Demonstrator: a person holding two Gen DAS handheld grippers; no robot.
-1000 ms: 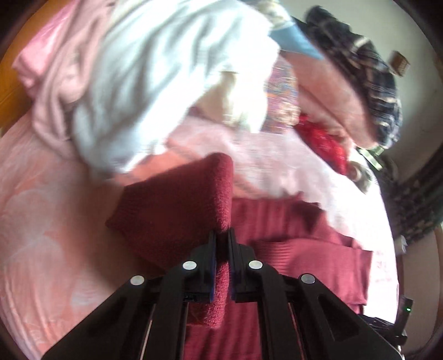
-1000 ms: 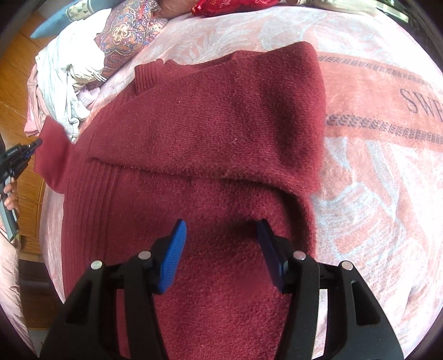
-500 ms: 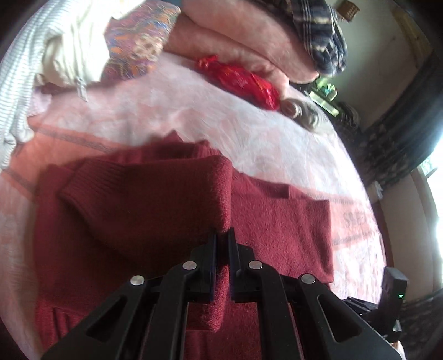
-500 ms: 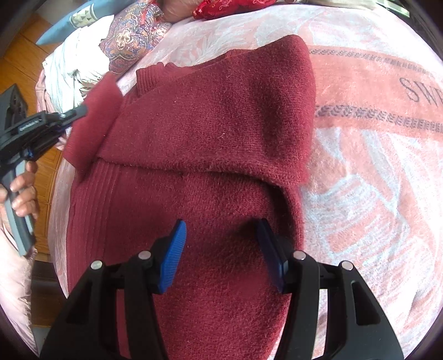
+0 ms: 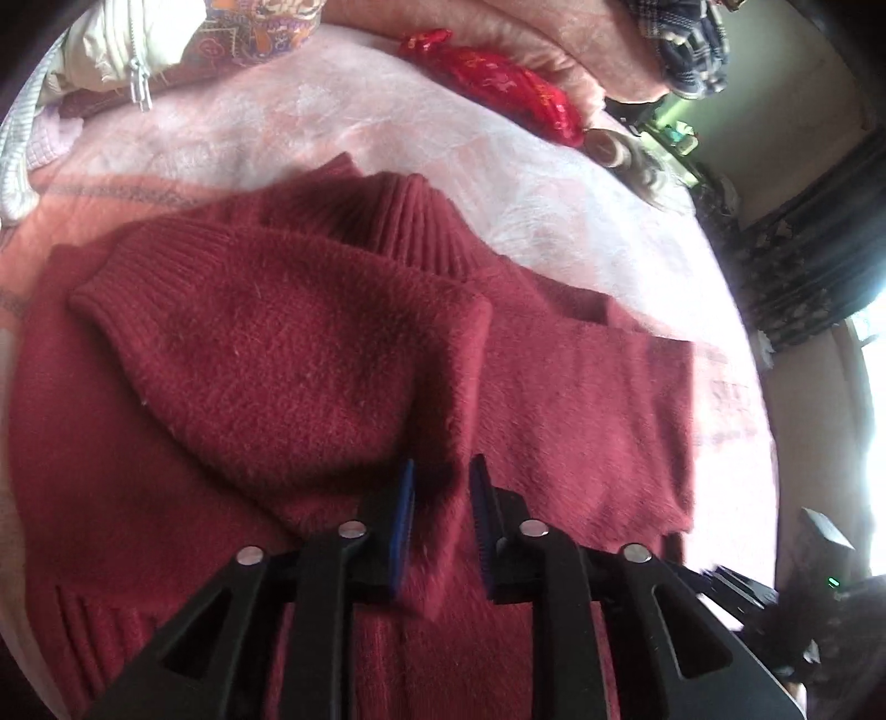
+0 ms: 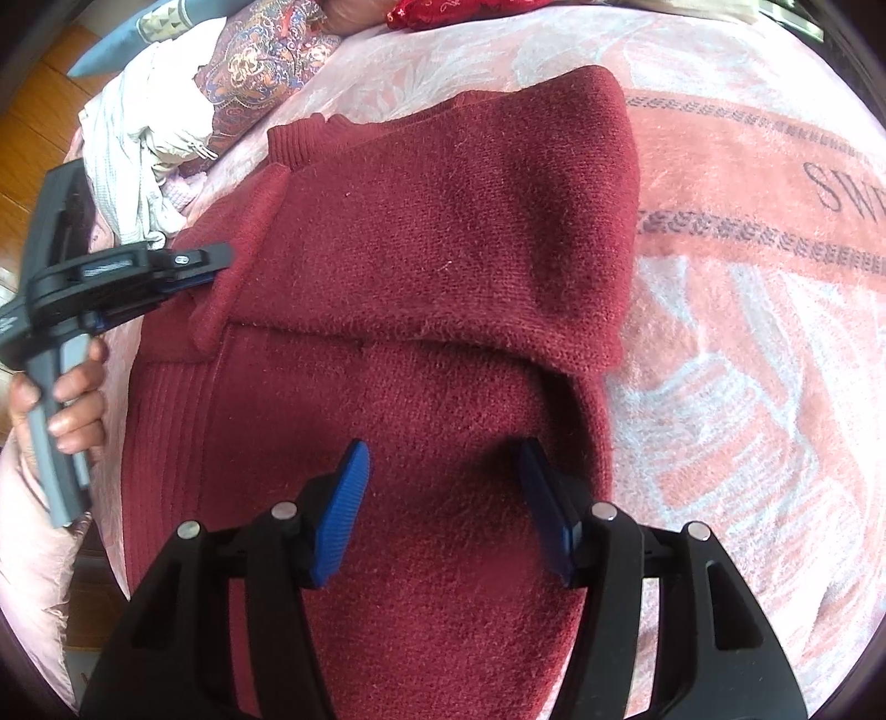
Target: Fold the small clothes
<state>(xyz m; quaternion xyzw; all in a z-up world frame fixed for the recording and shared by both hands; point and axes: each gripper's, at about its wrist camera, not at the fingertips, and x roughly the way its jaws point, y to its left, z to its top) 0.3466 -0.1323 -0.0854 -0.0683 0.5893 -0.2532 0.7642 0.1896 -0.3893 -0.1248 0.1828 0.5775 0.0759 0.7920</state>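
Observation:
A dark red knitted sweater (image 5: pixel 277 354) lies flat on the pink blanket (image 5: pixel 387 122). One sleeve (image 6: pixel 498 210) is folded across its chest. My left gripper (image 5: pixel 440 471) sits low over the sweater's left side, where the other sleeve (image 6: pixel 243 249) is laid inward over the body. Its jaws are opening: a fold of that sleeve still lies between the blue pads, which stand apart from it. In the right wrist view the left gripper (image 6: pixel 216 266) shows at the sweater's left edge, held by a hand (image 6: pixel 72 387). My right gripper (image 6: pixel 443 448) stands open just above the sweater's lower body, holding nothing.
A pile of white and patterned clothes (image 6: pixel 166 127) lies at the blanket's far left corner. A red bag (image 5: pixel 498 77) and pink bedding (image 5: pixel 581 33) lie along the far edge. Wooden floor (image 6: pixel 33 111) shows past the bed's left side.
The left gripper carried the sleeve from beside the clothes pile inward over the sweater and lowered it, then its jaws parted. The right gripper stayed put.

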